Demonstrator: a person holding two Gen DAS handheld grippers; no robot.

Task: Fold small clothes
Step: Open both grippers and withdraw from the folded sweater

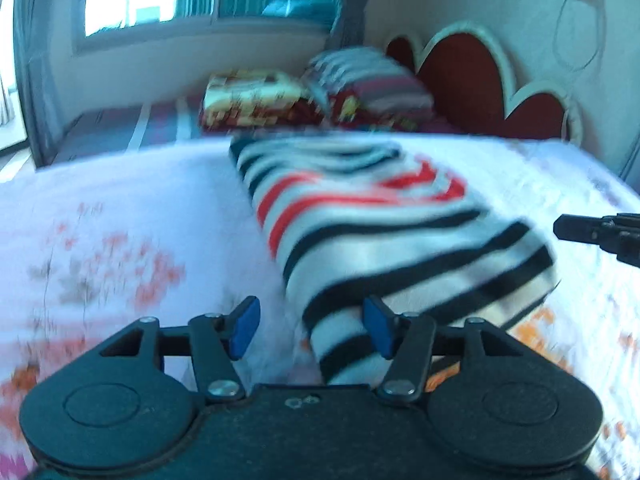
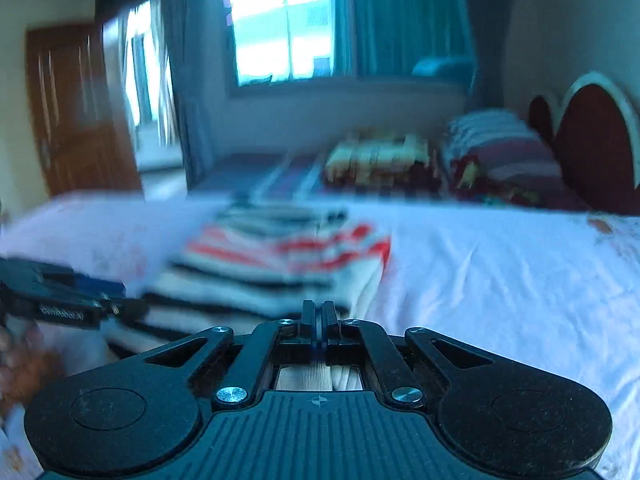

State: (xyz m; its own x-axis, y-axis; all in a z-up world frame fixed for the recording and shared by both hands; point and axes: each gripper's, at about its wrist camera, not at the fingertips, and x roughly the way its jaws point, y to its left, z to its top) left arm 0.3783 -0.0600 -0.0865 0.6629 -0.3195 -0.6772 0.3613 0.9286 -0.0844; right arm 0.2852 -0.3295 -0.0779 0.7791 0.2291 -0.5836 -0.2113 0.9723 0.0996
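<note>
A folded garment (image 1: 380,220) with black, white and red stripes lies on the white flowered bed sheet (image 1: 100,220). My left gripper (image 1: 312,330) is open at the garment's near end. Its right blue pad (image 1: 380,332) overlaps the cloth and its left pad (image 1: 244,328) is over bare sheet. The right gripper's black tip (image 1: 560,228) shows beside the garment's right edge. In the right wrist view my right gripper (image 2: 319,312) is shut, fingers together, just at the near edge of the striped garment (image 2: 280,264). The left gripper (image 2: 116,292) shows at the left, blurred.
Behind the sheet lie a folded patterned blanket (image 1: 256,100) and a striped bundle (image 1: 372,84) against a red scalloped headboard (image 1: 472,76). A window with teal curtains (image 2: 280,28) is on the far wall. A wooden door (image 2: 80,112) stands at the left.
</note>
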